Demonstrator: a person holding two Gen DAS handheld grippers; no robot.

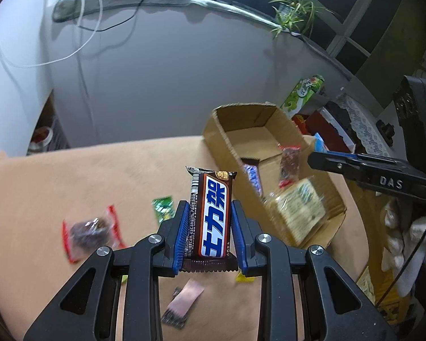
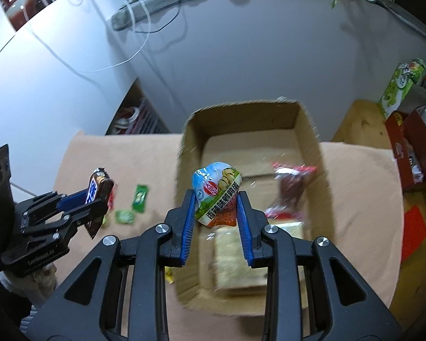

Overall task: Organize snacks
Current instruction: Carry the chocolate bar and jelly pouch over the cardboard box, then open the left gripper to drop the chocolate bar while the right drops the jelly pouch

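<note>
Firmly, our left gripper (image 1: 210,221) fingers (image 1: 181,227) clamp a stiff, light chocolate bar (image 1: 211,213) by its long edges. Our right gripper (image 2: 216,216) pinches a soft, slippery egg pouch (image 2: 217,193) above the cardboard box (image 2: 190,142), at twelve o'clock on the bench (image 2: 360,176).

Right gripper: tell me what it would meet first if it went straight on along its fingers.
Probably the cardboard box: the right gripper, shut on the egg snack packet, points down into its open top, likely toward the cracker pack. Depth is uncertain.
</note>
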